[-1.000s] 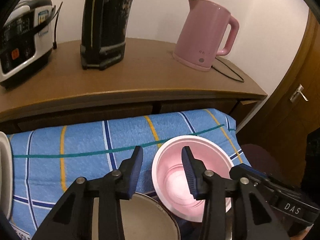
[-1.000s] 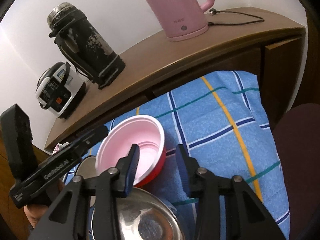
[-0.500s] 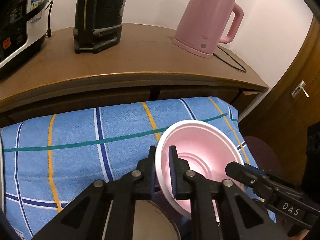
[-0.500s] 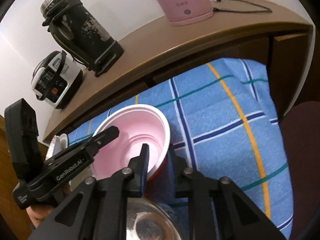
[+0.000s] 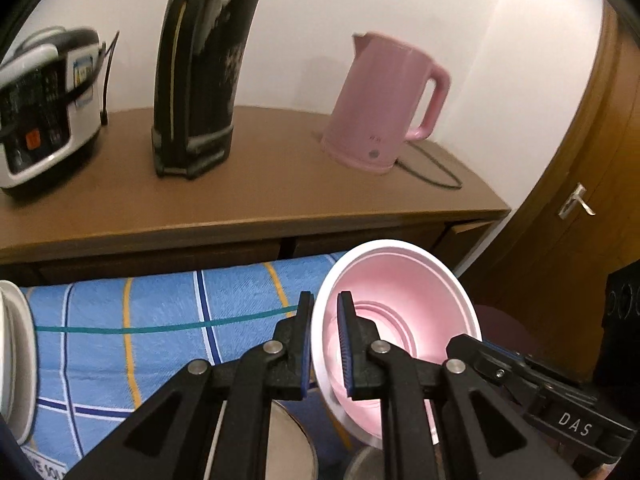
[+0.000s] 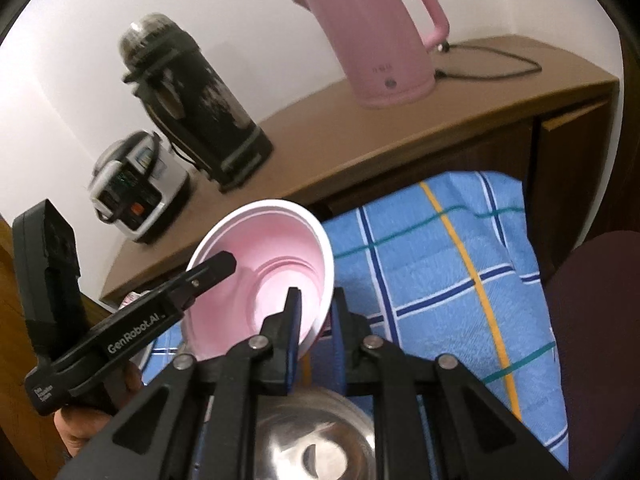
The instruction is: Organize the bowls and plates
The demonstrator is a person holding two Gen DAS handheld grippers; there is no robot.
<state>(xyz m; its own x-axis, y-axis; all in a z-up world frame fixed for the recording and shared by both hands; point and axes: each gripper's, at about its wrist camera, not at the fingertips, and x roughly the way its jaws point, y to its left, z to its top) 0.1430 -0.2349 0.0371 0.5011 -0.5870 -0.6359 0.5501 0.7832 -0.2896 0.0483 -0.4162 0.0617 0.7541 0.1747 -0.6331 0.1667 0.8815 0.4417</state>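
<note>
A pink bowl with a white rim point(image 5: 400, 304) point(image 6: 280, 256) hangs tilted above the blue checked cloth point(image 5: 160, 320) point(image 6: 440, 264). Both grippers hold it by the rim. My left gripper point(image 5: 323, 340) is shut on its left wall, one finger inside and one outside. My right gripper point(image 6: 314, 320) is shut on its right wall in the same way. Below the grippers stands a steel bowl point(image 6: 316, 440) point(image 5: 288, 448). A white plate or bowl edge point(image 5: 16, 360) shows at the far left.
Behind the cloth runs a brown wooden counter point(image 5: 260, 200) with a pink kettle point(image 5: 384, 108) and its cord, a tall black flask point(image 5: 200, 68) and a rice cooker point(image 5: 44, 108). A wooden door point(image 5: 580, 208) is at the right, a dark red seat point(image 6: 600, 300) beside the cloth.
Both grippers went from open around the bowl's rim to shut on it. The bowl has since risen off the cloth and tilted.
</note>
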